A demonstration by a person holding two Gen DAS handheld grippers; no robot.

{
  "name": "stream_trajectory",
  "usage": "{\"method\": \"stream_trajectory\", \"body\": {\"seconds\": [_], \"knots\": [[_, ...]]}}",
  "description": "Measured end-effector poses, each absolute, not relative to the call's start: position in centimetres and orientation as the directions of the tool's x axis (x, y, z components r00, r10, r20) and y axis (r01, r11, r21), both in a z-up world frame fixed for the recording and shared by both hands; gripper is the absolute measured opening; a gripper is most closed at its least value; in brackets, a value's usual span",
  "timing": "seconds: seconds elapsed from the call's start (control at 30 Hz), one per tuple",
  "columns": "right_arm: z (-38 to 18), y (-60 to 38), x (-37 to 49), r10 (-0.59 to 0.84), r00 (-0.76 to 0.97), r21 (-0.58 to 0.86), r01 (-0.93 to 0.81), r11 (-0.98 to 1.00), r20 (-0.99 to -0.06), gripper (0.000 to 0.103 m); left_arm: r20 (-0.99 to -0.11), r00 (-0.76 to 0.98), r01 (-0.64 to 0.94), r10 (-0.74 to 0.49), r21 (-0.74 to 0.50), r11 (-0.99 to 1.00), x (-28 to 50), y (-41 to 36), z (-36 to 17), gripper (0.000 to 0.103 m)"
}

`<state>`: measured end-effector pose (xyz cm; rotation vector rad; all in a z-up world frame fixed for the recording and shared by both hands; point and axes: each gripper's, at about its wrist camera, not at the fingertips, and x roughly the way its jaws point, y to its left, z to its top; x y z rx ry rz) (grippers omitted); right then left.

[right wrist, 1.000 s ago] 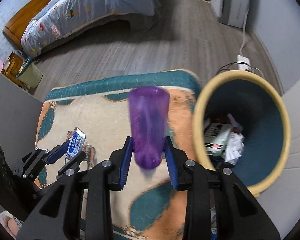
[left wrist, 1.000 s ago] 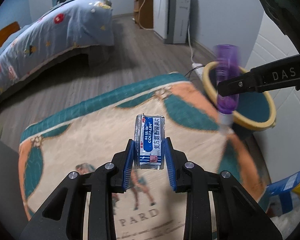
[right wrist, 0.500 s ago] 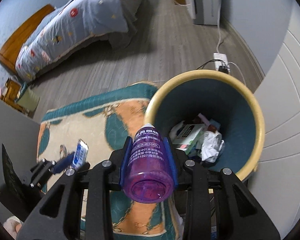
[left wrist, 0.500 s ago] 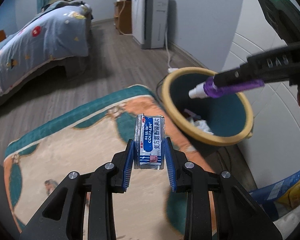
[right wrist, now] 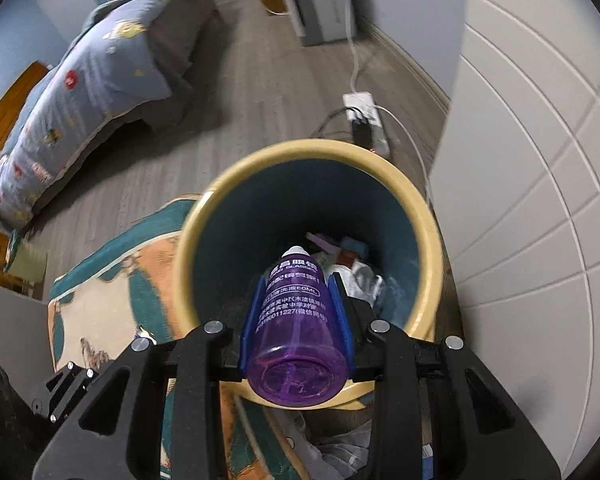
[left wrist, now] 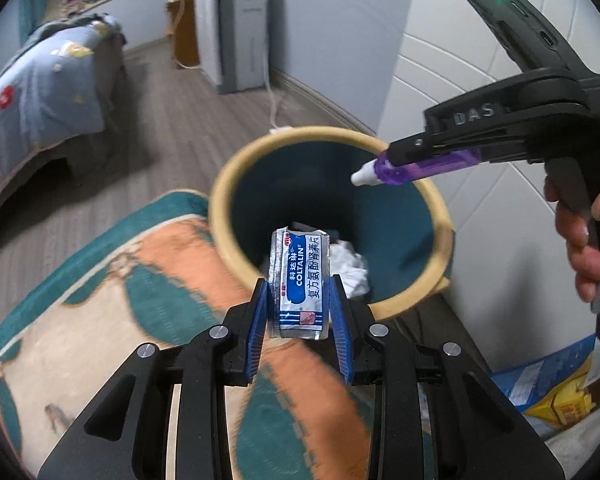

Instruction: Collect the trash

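Item 1: silver-and-blue medicine sachet (left wrist: 300, 284), printed "COLTALIN", held upright, clamped between the blue pads of the left tool (left wrist: 300, 312). It is seen against the near rim and the opening of the bin.

Item 2: purple translucent bottle (right wrist: 296, 328) with a white cap, clamped between the blue pads of the right tool (right wrist: 298, 316). It is carried cap-forward, base toward the camera, and is pointed into the bin's opening. In the left wrist view the same bottle (left wrist: 412, 168) is seen lying nearly level above the far right part of the bin's rim, held by the right tool (left wrist: 396, 152), whose handle is gripped by a hand (left wrist: 580, 232).

Item 3: round waste bin (right wrist: 432, 248), yellow rim, dark teal inside, standing on the floor. Crumpled white paper (left wrist: 350, 268) and mixed packaging are seen at its bottom.

Item 4: patterned rug (left wrist: 100, 304) in teal, orange and cream, lying beside the bin; whether its edge touches the bin cannot be told.

Item 5: grey wood-plank floor (right wrist: 260, 92).

Item 6: white power strip (right wrist: 364, 116) with cables plugged in, placed on the floor beyond the bin, near the white panelled wall (right wrist: 540, 160).

Item 7: bed (right wrist: 92, 92) with a blue patterned quilt, well apart from the bin.

Item 8: grey-white appliance (left wrist: 236, 28), set against the far wall.
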<state>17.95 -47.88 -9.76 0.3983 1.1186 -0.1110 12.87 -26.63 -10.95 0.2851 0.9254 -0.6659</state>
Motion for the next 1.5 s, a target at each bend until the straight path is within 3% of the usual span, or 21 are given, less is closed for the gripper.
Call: {"method": "stream_trajectory", "body": {"seconds": [0.33, 0.4, 0.43, 0.47, 0.87, 1.0, 1.33, 1.43, 1.5], "knots": [[-13.0, -50.3, 17.9, 0.135, 0.401, 0.3, 0.382, 0.874, -0.906, 0.032, -0.823, 0.441, 0.667, -0.357, 0.035, 0.744, 16.4, -31.5, -12.2, 0.035], [-13.2, -50.3, 18.1, 0.136, 0.397, 0.299, 0.386, 0.873, -0.908, 0.032, -0.82, 0.454, 0.655, -0.348, 0.043, 0.754, 17.2, -31.9, -12.2, 0.05], [-13.3, -50.3, 18.2, 0.136, 0.394, 0.298, 0.385, 0.874, -0.909, 0.032, -0.816, 0.467, 0.648, -0.342, 0.053, 0.76, 17.5, -31.9, -12.2, 0.064], [-13.5, -50.3, 18.3, 0.136, 0.391, 0.295, 0.383, 0.875, -0.91, 0.032, -0.807, 0.482, 0.643, -0.341, 0.062, 0.763, 17.6, -31.7, -12.1, 0.069], [-14.1, -50.1, 19.8, 0.073, 0.458, 0.264, 0.368, 0.891, -0.886, 0.033, -0.806, 0.464, 0.628, -0.368, 0.006, 0.778, 17.7, -29.1, -13.5, 0.073], [-14.5, -50.5, 19.8, 0.032, 0.459, 0.233, 0.39, 0.891, -0.888, 0.056, -0.804, 0.46, 0.636, -0.376, 0.003, 0.772, 17.7, -28.7, -13.6, 0.073], [-13.9, -50.6, 18.9, 0.04, 0.431, 0.224, 0.386, 0.895, -0.901, 0.061, -0.803, 0.45, 0.605, -0.389, -0.046, 0.795, 17.6, -27.4, -13.2, 0.078], [-12.5, -49.9, 18.3, 0.022, 0.447, 0.199, 0.353, 0.914, -0.894, 0.068, -0.796, 0.463, 0.595, -0.39, -0.048, 0.803, 16.7, -26.7, -12.0, 0.091], [-11.3, -49.2, 17.5, 0.015, 0.451, 0.179, 0.324, 0.929, -0.892, 0.081, -0.785, 0.486, 0.584, -0.385, -0.036, 0.811, 15.9, -26.3, -10.8, 0.096]]}}
